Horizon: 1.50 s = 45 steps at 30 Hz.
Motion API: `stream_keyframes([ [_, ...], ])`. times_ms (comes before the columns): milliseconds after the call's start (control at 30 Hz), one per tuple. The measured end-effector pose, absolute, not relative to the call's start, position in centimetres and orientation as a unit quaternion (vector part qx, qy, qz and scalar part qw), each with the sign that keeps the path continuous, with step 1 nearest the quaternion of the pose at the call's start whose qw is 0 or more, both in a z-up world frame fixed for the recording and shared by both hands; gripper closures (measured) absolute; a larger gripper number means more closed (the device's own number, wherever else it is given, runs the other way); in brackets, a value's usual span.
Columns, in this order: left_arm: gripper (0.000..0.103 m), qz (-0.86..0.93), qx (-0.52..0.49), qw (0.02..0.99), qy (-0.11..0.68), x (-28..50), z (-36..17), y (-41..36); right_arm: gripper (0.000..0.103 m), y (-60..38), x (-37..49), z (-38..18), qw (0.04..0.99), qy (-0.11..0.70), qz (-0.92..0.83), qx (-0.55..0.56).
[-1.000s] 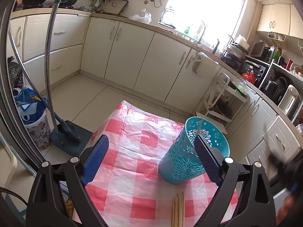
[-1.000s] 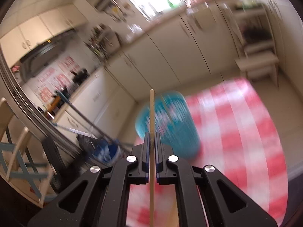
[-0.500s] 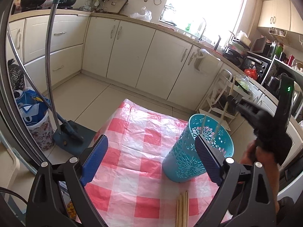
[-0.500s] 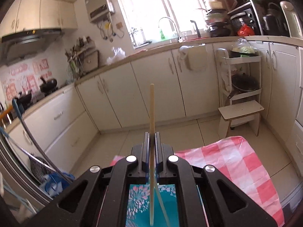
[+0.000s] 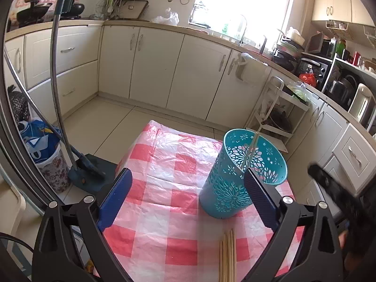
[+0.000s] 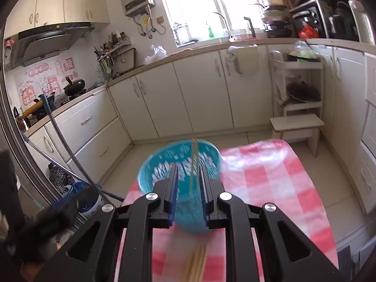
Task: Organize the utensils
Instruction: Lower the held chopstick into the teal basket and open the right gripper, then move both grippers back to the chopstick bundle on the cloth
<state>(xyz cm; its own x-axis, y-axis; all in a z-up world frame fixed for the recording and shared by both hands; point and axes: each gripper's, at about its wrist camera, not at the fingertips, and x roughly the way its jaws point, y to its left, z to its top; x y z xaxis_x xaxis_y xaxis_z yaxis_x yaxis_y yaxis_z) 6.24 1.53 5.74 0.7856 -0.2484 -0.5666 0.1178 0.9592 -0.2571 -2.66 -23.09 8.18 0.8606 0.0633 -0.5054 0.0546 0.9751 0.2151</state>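
Note:
A teal perforated utensil holder (image 5: 225, 188) stands on the red-and-white checked tablecloth (image 5: 164, 164), with pale chopsticks (image 5: 252, 149) leaning inside it. Several more wooden chopsticks (image 5: 226, 253) lie flat on the cloth nearer to me. My left gripper (image 5: 188, 197) hangs open over the cloth, and its right finger (image 5: 259, 199) is close beside the holder. My right gripper (image 6: 188, 183) faces the holder (image 6: 155, 171) from just behind. Its jaws are opening, and a blurred chopstick (image 6: 194, 157) stands in the holder beyond the gap, untouched by the pads. Loose chopsticks (image 6: 197, 263) lie below it.
Cream kitchen cabinets (image 5: 164, 65) line the far walls. A mop and dustpan (image 5: 87, 174) and a floral bin (image 5: 51, 164) stand on the floor left of the table. A white rack (image 5: 279, 115) and step stool (image 6: 296, 127) stand beyond the table's far right corner.
The right gripper let the chopstick drop into the teal holder, its jaws parted, and it drew back and down from above the holder. The left gripper stayed put and open.

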Motion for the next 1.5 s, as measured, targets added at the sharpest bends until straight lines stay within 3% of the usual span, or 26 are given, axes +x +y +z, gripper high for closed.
stream_keyframes([
  [100,0.01,-0.097,-0.09,0.941,0.31,5.6,5.5,1.0,0.084,-24.0,-5.4,5.9,0.955,0.277,-0.015,0.107],
  [233,0.009,-0.098,-0.075,0.941,0.317,5.0,4.7,0.4,0.084,-25.0,-4.9,1.9,0.922,0.361,-0.005,0.137],
  [567,0.008,-0.096,-0.061,0.935,0.336,5.4,3.3,0.4,0.084,-22.0,-4.5,-4.5,0.873,0.48,0.017,0.091],
  [1000,0.008,-0.103,-0.049,0.92,0.374,5.7,0.9,0.2,0.086,-20.4,-3.1,-7.1,0.868,0.494,0.004,0.047],
  [1167,0.008,-0.121,-0.026,0.899,0.42,5.5,-2.1,-1.7,0.093,-20.3,-2.9,-7.1,0.869,0.495,-0.001,0.022],
  [1500,0.008,-0.155,0.028,0.861,0.484,4.7,-7.3,-5.7,0.094,-22.5,-3.6,-6.9,0.862,0.506,0.0,0.02],
])
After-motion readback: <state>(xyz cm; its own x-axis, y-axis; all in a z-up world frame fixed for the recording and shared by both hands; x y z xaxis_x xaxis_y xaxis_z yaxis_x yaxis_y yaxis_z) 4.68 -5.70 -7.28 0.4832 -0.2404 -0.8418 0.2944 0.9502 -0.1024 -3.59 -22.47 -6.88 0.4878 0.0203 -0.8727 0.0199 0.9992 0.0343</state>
